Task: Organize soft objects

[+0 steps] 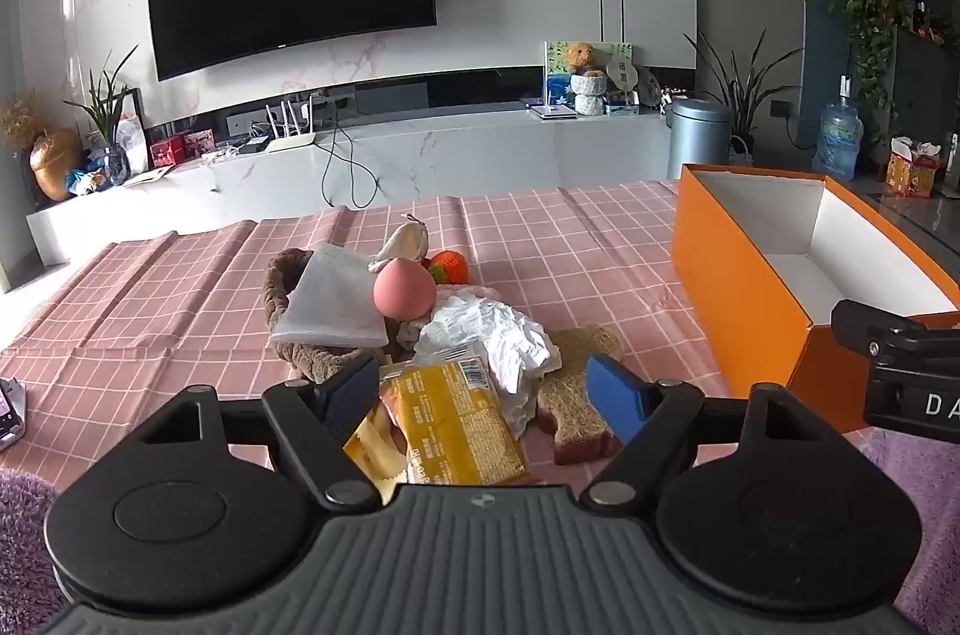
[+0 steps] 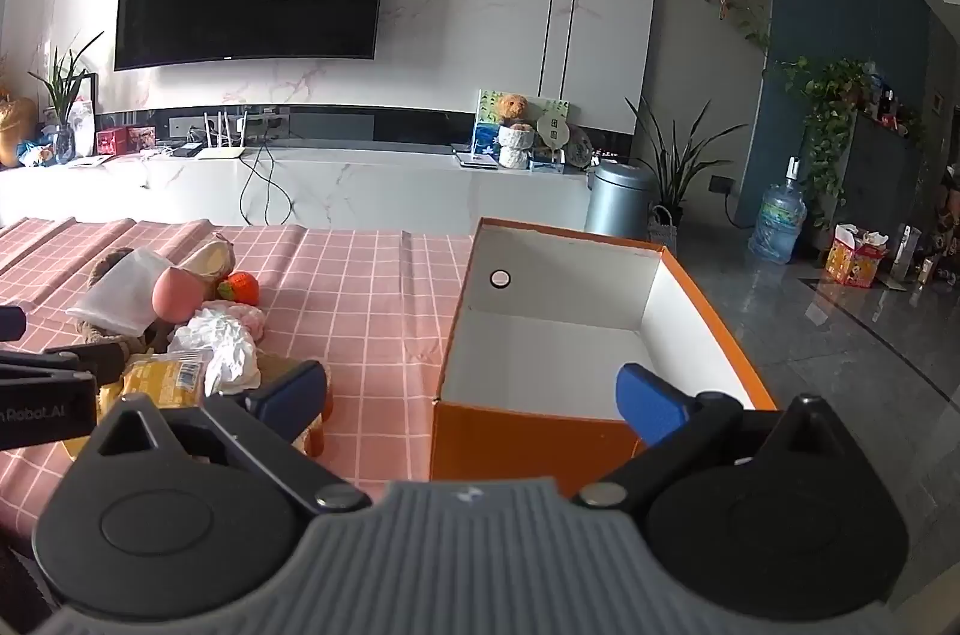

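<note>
Left gripper (image 1: 486, 392) is spread wide over the yellow packet (image 1: 447, 425) at bottom center; right gripper (image 2: 471, 395), also released, hovers by the box (image 2: 456, 347). I'd pinch the packet mid-body, though it's possibly tucked under the tissue (image 1: 492, 335).

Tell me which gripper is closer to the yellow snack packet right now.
Left. The left gripper is open with the yellow snack packet lying between its fingers; the right gripper is open off to the side by the orange box.

Left gripper (image 1: 486, 395) jaws spread wide, low; right gripper (image 2: 474, 398) likewise, seemingly level alongside.
</note>
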